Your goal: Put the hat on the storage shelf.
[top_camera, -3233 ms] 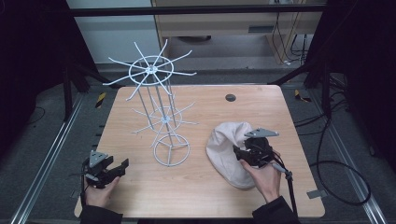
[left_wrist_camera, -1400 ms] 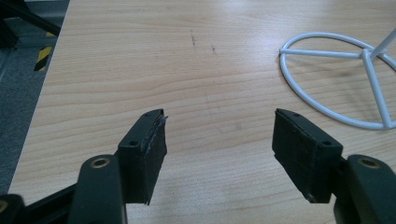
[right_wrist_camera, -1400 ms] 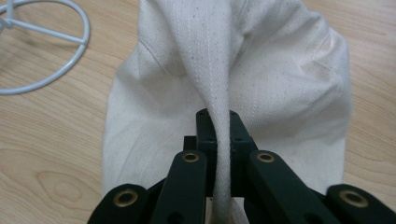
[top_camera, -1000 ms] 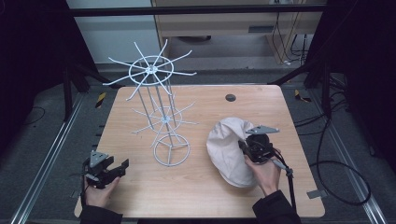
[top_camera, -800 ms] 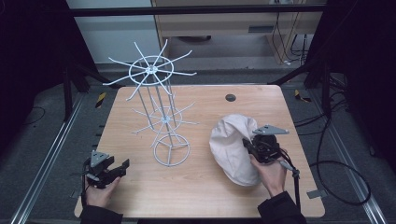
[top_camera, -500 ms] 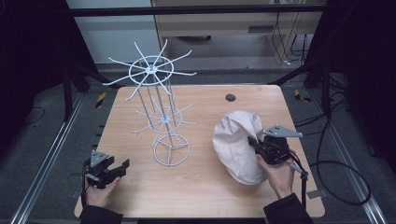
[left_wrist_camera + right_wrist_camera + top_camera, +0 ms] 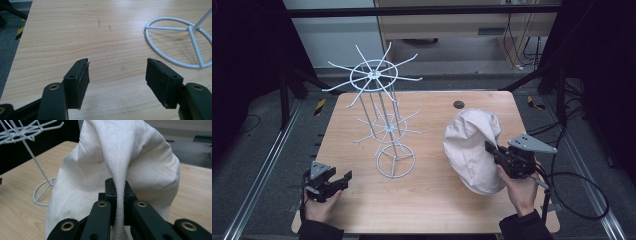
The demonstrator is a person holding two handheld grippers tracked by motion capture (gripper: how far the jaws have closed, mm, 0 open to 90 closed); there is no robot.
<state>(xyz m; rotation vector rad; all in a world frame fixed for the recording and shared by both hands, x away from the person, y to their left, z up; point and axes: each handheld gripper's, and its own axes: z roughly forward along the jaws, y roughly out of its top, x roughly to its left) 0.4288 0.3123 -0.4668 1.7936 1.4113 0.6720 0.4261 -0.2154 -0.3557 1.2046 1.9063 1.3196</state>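
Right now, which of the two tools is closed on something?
The right tool: its jaws are shut on a fold of the cream cloth hat. The left tool stands open over the bare table, holding nothing.

sleeves (image 7: 319, 231): dark | grippers: black, brass-coloured screws, grey plate | cable (image 7: 579, 192): seemingly black

The cream cloth cap (image 7: 117, 170) runs off the top of the right gripper view, crown cut away, and hides the white wire rack's base ring (image 7: 43, 191) on its near right side (the rack's arms are clipped too). In the left gripper view that ring (image 7: 175, 40) slips past the right edge.
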